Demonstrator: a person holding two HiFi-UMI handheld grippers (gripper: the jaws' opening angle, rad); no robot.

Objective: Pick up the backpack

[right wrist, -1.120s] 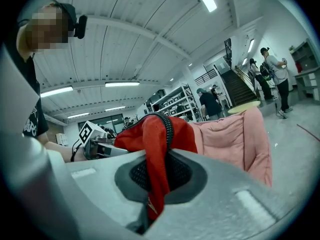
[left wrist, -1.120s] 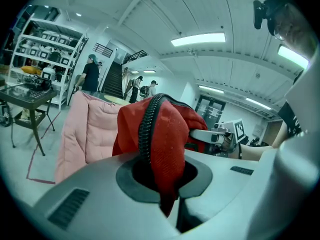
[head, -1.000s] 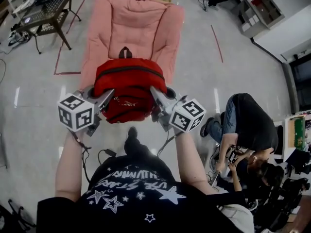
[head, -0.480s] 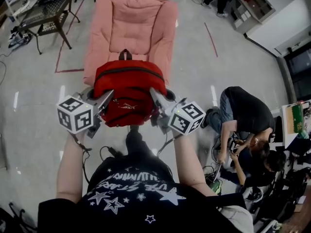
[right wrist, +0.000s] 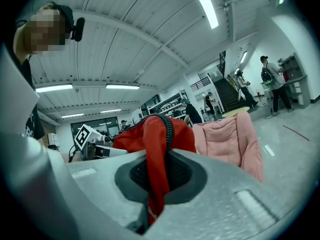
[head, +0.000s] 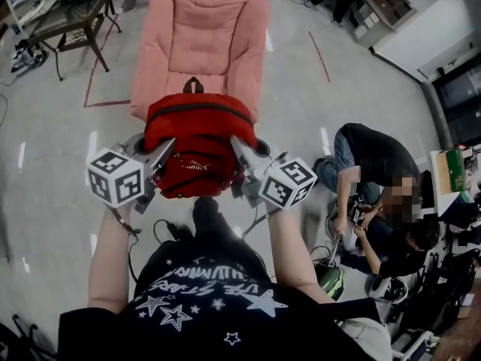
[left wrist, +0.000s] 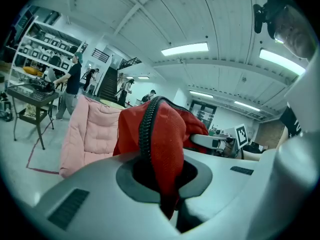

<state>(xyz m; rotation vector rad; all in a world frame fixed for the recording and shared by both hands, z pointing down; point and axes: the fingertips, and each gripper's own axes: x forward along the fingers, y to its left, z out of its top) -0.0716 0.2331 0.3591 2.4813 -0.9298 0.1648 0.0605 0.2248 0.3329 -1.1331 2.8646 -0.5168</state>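
Note:
A red backpack [head: 199, 145] with a black zip and black top handle hangs in the air between both grippers, in front of the person's chest. My left gripper [head: 167, 150] is shut on the red fabric at the pack's left side; in the left gripper view the backpack [left wrist: 165, 144] fabric and zip are pinched between the jaws. My right gripper [head: 237, 147] is shut on the right side, and the backpack [right wrist: 157, 149] fabric fills its jaws in the right gripper view.
A pink padded lounge chair [head: 199, 40] lies on the floor just beyond the pack. A dark metal table [head: 64, 17] stands at the upper left. Two people [head: 376, 179] crouch at the right among bags and cables. Red tape lines mark the grey floor.
Both grippers and the backpack have drawn back from the pink chair, which now sits higher in the head view; the grip on both sides is unchanged.

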